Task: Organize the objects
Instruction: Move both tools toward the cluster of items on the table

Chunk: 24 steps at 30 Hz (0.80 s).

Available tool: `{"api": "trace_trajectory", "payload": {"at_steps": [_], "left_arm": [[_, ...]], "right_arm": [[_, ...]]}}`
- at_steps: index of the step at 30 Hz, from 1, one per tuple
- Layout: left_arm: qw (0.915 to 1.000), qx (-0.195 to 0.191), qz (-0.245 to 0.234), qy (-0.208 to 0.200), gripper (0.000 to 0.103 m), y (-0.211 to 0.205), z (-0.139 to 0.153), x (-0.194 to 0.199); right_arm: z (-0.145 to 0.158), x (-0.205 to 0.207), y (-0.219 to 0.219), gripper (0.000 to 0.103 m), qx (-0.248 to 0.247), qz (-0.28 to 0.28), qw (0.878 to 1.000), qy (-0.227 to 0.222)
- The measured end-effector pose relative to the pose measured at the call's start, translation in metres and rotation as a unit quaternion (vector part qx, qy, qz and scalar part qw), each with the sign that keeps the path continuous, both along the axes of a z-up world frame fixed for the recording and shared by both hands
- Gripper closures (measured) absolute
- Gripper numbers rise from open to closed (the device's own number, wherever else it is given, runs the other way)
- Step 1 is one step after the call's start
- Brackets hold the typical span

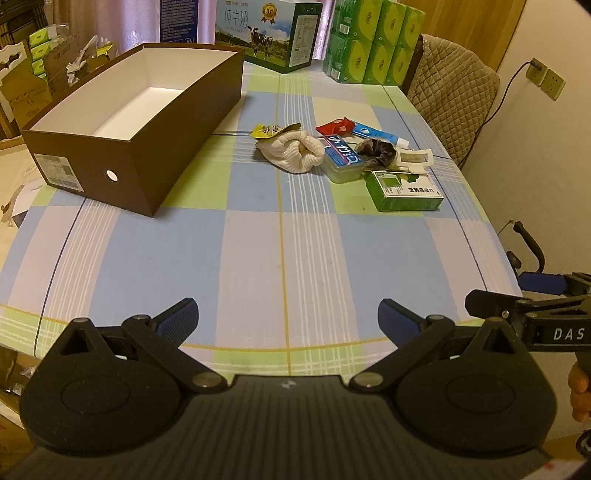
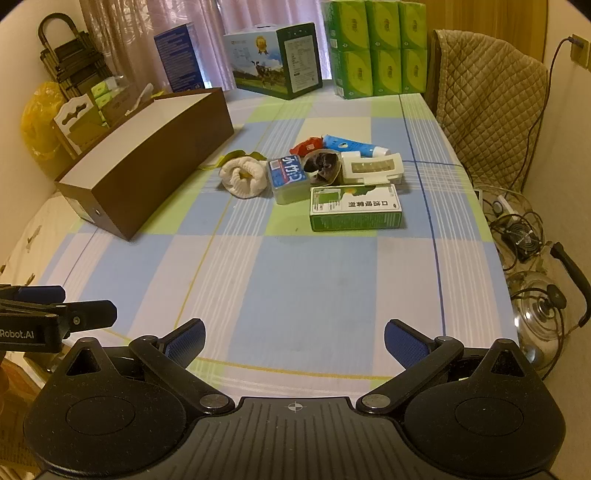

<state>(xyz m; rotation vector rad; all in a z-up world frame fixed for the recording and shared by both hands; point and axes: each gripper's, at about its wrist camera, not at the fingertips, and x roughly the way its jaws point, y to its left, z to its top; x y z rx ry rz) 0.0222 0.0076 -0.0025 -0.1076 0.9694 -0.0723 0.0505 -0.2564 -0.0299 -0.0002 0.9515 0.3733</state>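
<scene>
1. left gripper (image 1: 287, 317): black frame, blue-padded fingers spread wide apart, nothing between them; it hovers above the near edge of the checked blue, green and white tablecloth (image 1: 258, 258).
2. right gripper (image 2: 294, 338): same build, fingers likewise wide apart and empty, over the near edge of the cloth; it sits just to the right of the left gripper.
3. open brown cardboard box with a white interior (image 1: 147, 122): stands on the left part of the table, nothing visible inside.
4. loose items lie clustered right of the box, well apart from both grippers:
   - rolled white knitted sock (image 1: 291, 151), nearest the box;
   - crumpled yellow wrapper (image 1: 267, 130) behind the sock;
   - clear plastic case with a blue label (image 1: 341, 162), touching the sock;
   - dark scrunched fabric ring (image 1: 376, 152);
   - red packet (image 1: 334, 127) and blue and white tube (image 1: 376, 134) at the back;
   - white flat plastic holder (image 2: 371, 167);
   - green rectangular carton (image 1: 404, 192), nearest the grippers.
5. far edge of the table: milk carton box with cow print (image 1: 267, 31) and stacked green tissue packs (image 1: 373, 40).
</scene>
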Motion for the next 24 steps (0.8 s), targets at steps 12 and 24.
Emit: {"api": "trace_trajectory", "payload": {"at_steps": [12, 24], "left_arm": [[1.0000, 0.004, 0.000, 0.001, 0.001, -0.001, -0.001, 0.015], [0.9999, 0.012, -0.010, 0.002, 0.001, -0.003, -0.003, 0.052]], "right_arm": [[-0.001, 0.013, -0.001, 0.002, 0.003, -0.001, 1.000, 0.003], [-0.003, 0.043, -0.008, 0.002, 0.012, -0.019, 1.000, 0.004]]}}
